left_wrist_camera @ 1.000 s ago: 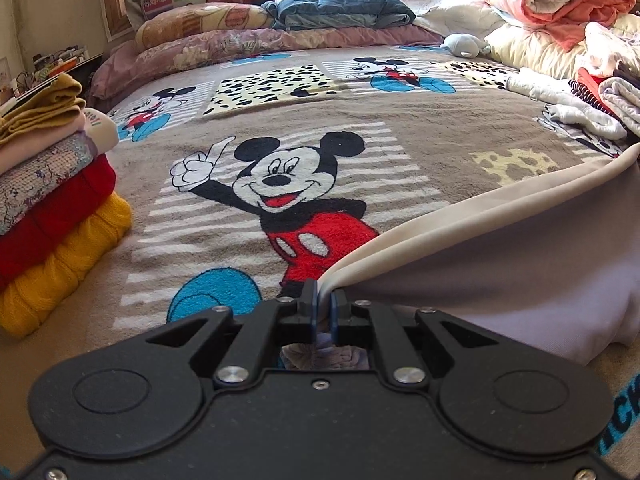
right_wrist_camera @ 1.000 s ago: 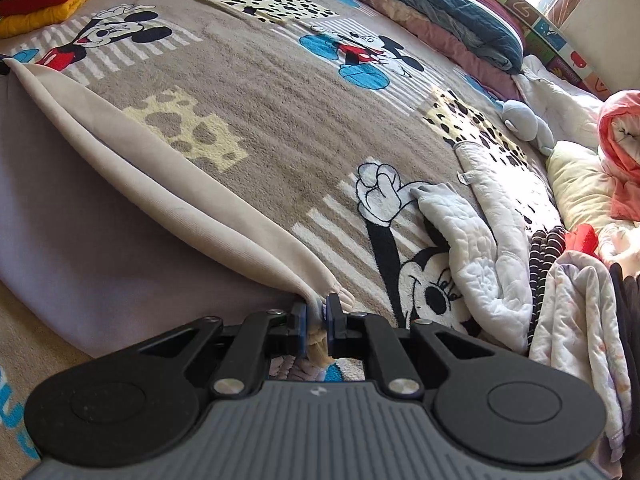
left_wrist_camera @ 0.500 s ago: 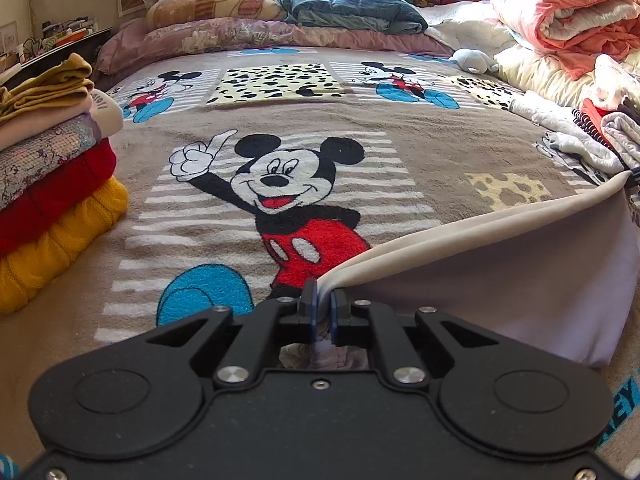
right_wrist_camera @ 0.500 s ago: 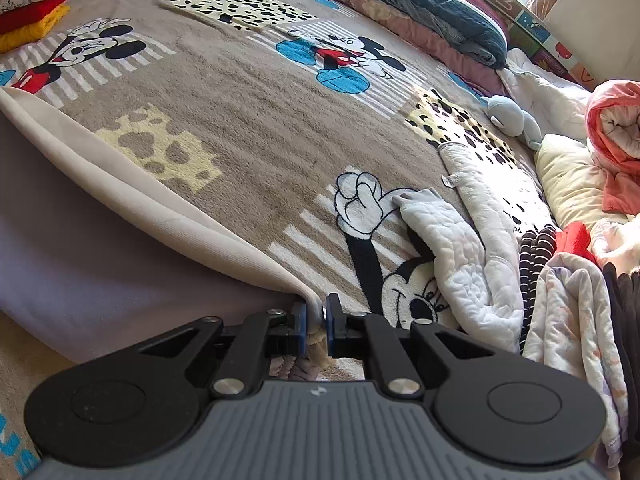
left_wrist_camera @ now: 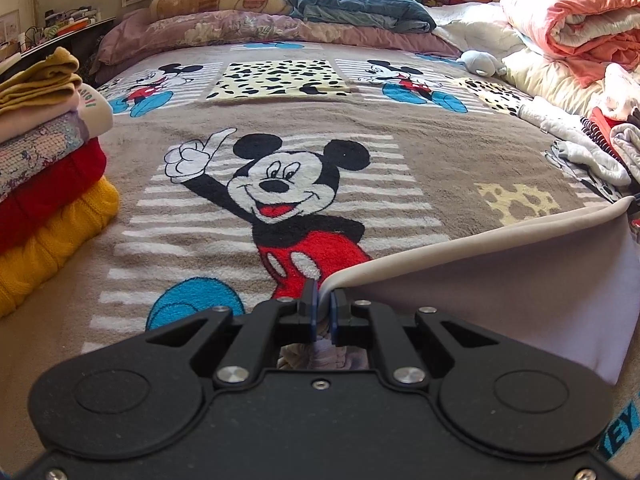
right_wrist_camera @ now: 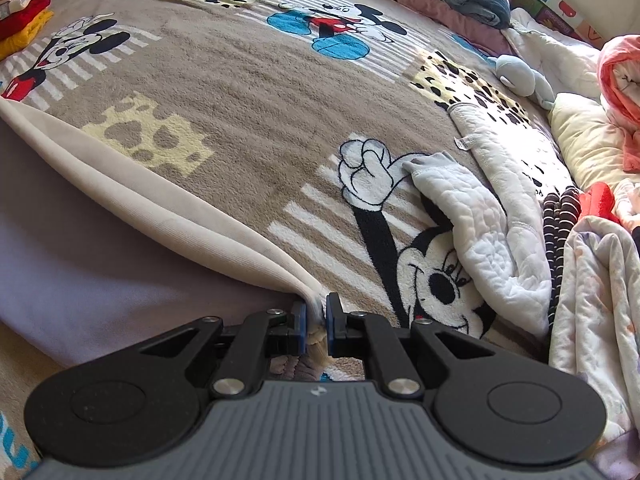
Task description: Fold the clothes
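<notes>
While stretched taut, lilac garment sits clamped in both grippers.

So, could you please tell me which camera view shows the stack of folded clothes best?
The left wrist view: the stack of folded clothes is large at the left edge, its layers distinct. The right wrist view shows it small and cropped in the top left corner.

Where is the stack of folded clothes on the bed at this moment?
The stack of folded clothes lies at the left edge of the left wrist view, on the Mickey Mouse blanket; in the right wrist view it shows small in the top left corner.
</notes>
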`<state>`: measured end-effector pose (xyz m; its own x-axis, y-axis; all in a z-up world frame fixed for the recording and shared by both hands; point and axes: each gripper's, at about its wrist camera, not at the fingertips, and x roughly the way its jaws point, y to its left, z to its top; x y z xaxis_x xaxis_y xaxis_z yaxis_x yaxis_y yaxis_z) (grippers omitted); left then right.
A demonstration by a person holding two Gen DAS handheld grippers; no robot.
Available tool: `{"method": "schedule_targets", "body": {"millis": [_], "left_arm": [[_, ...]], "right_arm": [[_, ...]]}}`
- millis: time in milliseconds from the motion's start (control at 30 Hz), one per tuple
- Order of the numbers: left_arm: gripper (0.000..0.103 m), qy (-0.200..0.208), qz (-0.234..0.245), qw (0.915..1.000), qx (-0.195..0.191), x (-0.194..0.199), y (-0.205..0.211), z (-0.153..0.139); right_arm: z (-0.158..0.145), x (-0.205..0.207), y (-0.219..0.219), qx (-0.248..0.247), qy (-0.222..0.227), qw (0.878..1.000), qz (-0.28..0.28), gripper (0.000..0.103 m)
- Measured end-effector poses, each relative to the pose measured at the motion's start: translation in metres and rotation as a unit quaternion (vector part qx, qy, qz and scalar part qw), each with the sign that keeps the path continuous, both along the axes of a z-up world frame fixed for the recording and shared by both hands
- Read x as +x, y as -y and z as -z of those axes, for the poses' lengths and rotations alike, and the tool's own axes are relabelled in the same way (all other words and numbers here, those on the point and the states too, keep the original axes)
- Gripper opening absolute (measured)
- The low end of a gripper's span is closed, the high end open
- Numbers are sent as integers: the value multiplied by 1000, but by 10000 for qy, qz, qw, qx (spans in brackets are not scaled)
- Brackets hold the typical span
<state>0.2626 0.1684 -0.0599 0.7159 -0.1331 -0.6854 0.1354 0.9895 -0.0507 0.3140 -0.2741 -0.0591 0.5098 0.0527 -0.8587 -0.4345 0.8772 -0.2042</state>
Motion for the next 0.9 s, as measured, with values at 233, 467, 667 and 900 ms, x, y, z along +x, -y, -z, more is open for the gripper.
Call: {"method": "schedule_targets", "body": {"millis": [233, 467, 667, 900], "left_arm": [[6, -70, -58, 9998, -192, 6, -6, 6], [37, -46, -479, 9960, -755, 6, -26, 3], [37, 255, -755, 9921, -971, -6, -42, -12], [36, 544, -420, 9923, -1027, -32, -48, -27]], "right_arm": [[6, 11, -3, -79, -88, 9998, 132, 15], [20, 16, 0, 8, -1, 9982, 603, 43], [16, -2, 16, 405, 292, 9932, 1054, 53], [-2, -45, 0, 601, 1070, 9881, 923, 51]]}}
